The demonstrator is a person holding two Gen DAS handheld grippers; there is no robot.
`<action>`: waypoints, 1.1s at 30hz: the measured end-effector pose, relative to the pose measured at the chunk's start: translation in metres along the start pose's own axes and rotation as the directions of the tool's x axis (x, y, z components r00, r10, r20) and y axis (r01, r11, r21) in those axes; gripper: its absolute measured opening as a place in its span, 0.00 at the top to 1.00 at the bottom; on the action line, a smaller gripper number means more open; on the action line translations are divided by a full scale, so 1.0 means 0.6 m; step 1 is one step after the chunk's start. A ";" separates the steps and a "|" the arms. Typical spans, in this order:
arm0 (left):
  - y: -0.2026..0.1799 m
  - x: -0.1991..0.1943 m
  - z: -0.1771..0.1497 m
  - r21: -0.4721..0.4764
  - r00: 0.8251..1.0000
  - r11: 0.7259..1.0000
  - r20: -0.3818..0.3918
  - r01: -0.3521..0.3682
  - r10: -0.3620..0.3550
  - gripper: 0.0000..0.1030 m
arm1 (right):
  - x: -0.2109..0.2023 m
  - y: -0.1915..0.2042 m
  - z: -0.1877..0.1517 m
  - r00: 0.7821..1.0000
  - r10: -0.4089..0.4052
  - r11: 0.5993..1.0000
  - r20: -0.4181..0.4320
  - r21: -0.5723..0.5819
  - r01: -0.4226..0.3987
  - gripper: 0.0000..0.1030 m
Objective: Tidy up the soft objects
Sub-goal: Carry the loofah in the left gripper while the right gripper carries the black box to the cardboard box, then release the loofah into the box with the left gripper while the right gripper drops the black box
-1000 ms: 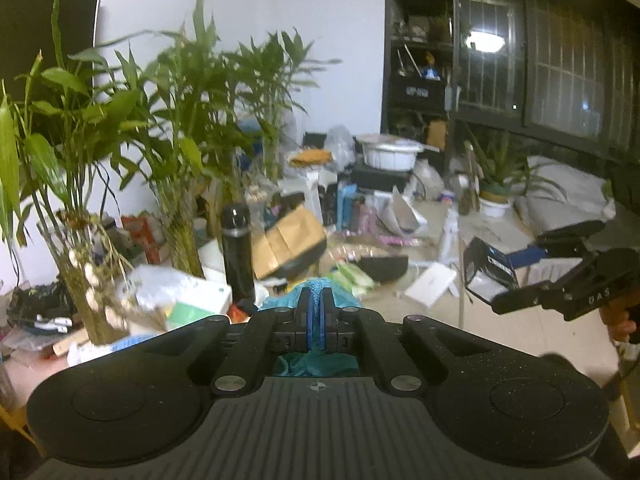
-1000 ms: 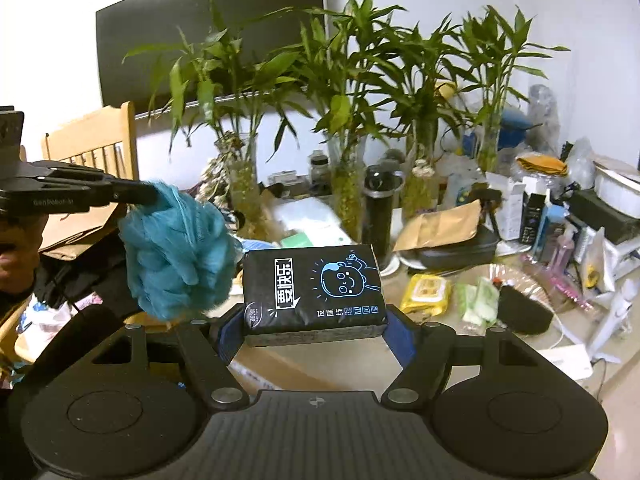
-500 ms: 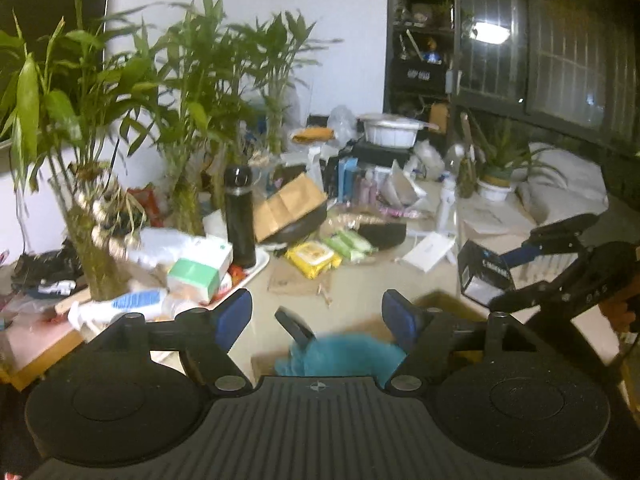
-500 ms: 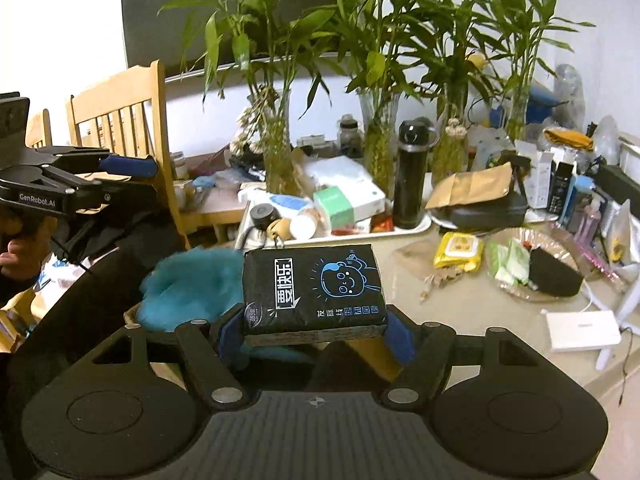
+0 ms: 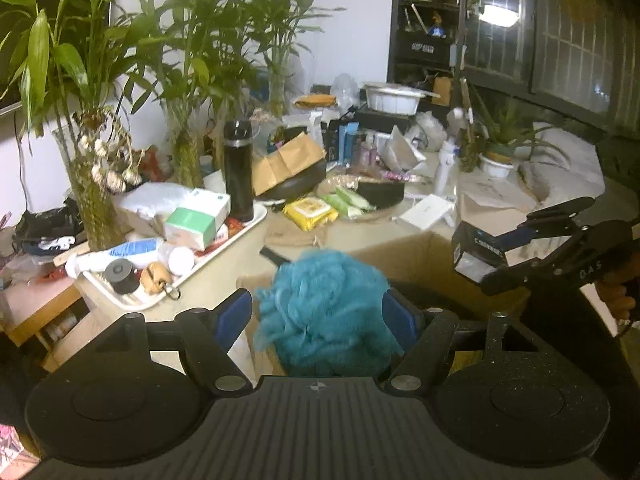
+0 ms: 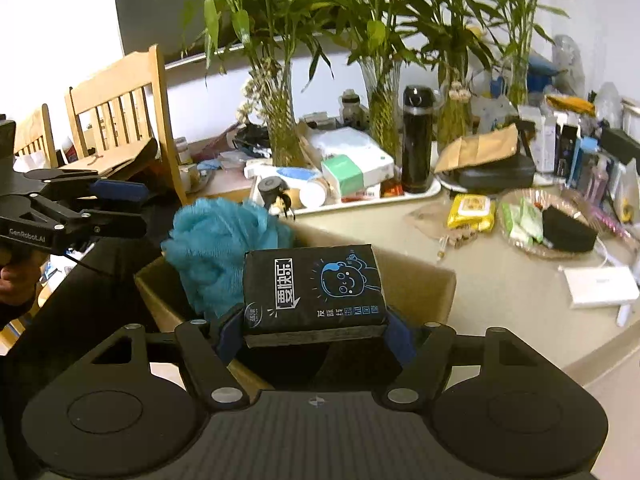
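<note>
A teal bath pouf (image 5: 326,312) lies in an open cardboard box (image 6: 420,280), at its left end; it also shows in the right wrist view (image 6: 218,240). My left gripper (image 5: 316,316) is open, its blue pads on either side of the pouf without gripping it; in the right wrist view it (image 6: 116,202) hangs left of the box. My right gripper (image 6: 316,328) is shut on a black tissue pack (image 6: 314,288) and holds it over the box. The pack and right gripper (image 5: 520,240) show at the right in the left wrist view.
A cluttered table (image 6: 500,304) stands behind the box, with a white tray (image 5: 224,248), a black flask (image 5: 238,168), vases of bamboo (image 5: 96,184), yellow wipes (image 6: 472,212) and a white box (image 6: 600,286). A wooden chair (image 6: 120,112) is at the left.
My left gripper was shut on the pouf, opened and let it drop into the box. My right gripper kept the tissue pack and moved over the box.
</note>
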State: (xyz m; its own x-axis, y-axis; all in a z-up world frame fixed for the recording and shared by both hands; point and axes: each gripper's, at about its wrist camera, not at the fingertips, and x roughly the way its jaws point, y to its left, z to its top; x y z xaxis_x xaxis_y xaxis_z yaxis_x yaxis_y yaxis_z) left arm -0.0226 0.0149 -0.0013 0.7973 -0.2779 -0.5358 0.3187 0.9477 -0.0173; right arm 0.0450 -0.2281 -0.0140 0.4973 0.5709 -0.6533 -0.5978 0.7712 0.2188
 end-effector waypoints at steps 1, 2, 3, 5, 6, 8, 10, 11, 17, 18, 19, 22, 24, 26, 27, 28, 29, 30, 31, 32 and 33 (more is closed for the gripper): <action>-0.001 0.001 -0.004 -0.001 1.000 1.000 -0.008 -0.006 0.006 0.31 | 0.002 0.000 -0.004 1.000 -0.004 1.000 -0.005 0.005 0.004 0.28; -0.001 0.003 -0.008 -0.004 1.000 1.000 -0.016 -0.012 0.012 0.31 | 0.004 0.000 -0.008 1.000 -0.004 1.000 -0.008 0.013 0.005 0.28; -0.001 0.003 -0.010 -0.008 1.000 1.000 -0.023 -0.015 0.015 0.31 | 0.006 0.001 -0.011 1.000 -0.004 1.000 -0.009 0.020 0.004 0.28; -0.001 0.004 -0.016 -0.014 0.999 1.000 -0.029 -0.017 0.016 0.31 | 0.009 0.005 -0.014 1.000 -0.003 1.000 -0.012 0.025 0.003 0.28; -0.001 0.004 -0.018 -0.015 0.999 1.000 -0.031 -0.019 0.019 0.31 | 0.011 0.007 -0.015 1.000 -0.002 1.000 -0.014 0.022 0.002 0.28; -0.001 0.005 -0.021 -0.011 0.999 1.000 -0.035 -0.026 0.026 0.31 | 0.016 0.009 -0.016 1.000 -0.003 1.000 -0.019 0.019 0.003 0.28; -0.004 0.007 -0.024 0.000 0.999 0.999 -0.039 -0.033 0.033 0.30 | 0.022 0.013 -0.018 1.000 -0.003 1.000 -0.024 0.018 0.004 0.28; -0.005 0.008 -0.026 0.008 0.998 0.999 -0.042 -0.041 0.042 0.30 | 0.025 0.014 -0.018 1.000 -0.003 1.000 -0.026 0.019 0.004 0.28; -0.009 0.011 -0.032 0.021 0.998 0.999 -0.050 -0.048 0.049 0.31 | 0.034 0.020 -0.010 1.000 0.010 1.000 -0.020 0.030 -0.009 0.28; -0.009 0.010 -0.033 0.020 0.998 0.999 -0.050 -0.048 0.049 0.31 | 0.035 0.023 -0.007 1.000 0.011 1.000 -0.019 0.025 -0.011 0.28; -0.008 0.010 -0.034 0.020 0.998 0.999 -0.049 -0.047 0.048 0.31 | 0.036 0.025 -0.004 1.000 0.015 1.000 -0.018 0.020 -0.014 0.28; -0.009 0.009 -0.035 0.018 0.998 0.999 -0.049 -0.047 0.047 0.31 | 0.040 0.031 0.003 0.999 0.033 0.999 -0.017 0.014 -0.033 0.27; -0.009 0.008 -0.037 0.015 0.998 0.999 -0.050 -0.047 0.047 0.31 | 0.047 0.035 0.005 0.998 0.060 0.998 -0.031 0.009 -0.060 0.23; -0.010 0.008 -0.038 0.013 0.997 0.999 -0.052 -0.050 0.050 0.30 | 0.058 0.040 0.005 0.994 0.089 0.996 -0.062 0.007 -0.088 0.05; -0.010 0.007 -0.038 0.012 0.997 0.999 -0.054 -0.052 0.053 0.31 | 0.062 0.045 0.004 0.995 0.077 0.997 -0.065 -0.001 -0.077 0.00; -0.010 0.007 -0.039 0.009 0.997 0.998 -0.055 -0.054 0.055 0.31 | 0.063 0.049 0.002 0.996 0.063 0.998 -0.062 -0.014 -0.064 0.00; -0.010 0.007 -0.038 0.007 0.997 0.999 -0.055 -0.054 0.054 0.31 | 0.066 0.053 0.000 0.997 0.049 0.998 -0.068 -0.028 -0.051 0.00; -0.009 0.006 -0.038 0.004 0.997 0.999 -0.054 -0.053 0.053 0.31 | 0.068 0.056 -0.003 0.997 0.037 0.998 -0.070 -0.039 -0.040 0.00; -0.008 0.006 -0.038 0.002 0.997 0.999 -0.053 -0.052 0.052 0.31 | 0.069 0.058 -0.006 0.997 0.028 0.998 -0.068 -0.045 -0.031 0.00; -0.009 0.005 -0.037 0.001 0.997 0.999 -0.054 -0.052 0.052 0.31 | 0.068 0.059 -0.009 0.998 0.022 0.998 -0.066 -0.050 -0.025 0.00; -0.008 0.006 -0.036 0.000 0.997 0.999 -0.053 -0.053 0.053 0.31 | 0.067 0.060 -0.012 0.998 0.016 0.998 -0.066 -0.054 -0.020 0.00</action>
State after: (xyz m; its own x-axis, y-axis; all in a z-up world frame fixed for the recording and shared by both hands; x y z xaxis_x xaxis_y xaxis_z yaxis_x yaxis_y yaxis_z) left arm -0.0321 0.0127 -0.0212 0.7846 -0.2185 -0.5803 0.2762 0.9610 0.0115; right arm 0.0391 -0.1794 -0.0377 0.4449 0.5634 -0.6962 -0.6407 0.7434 0.1921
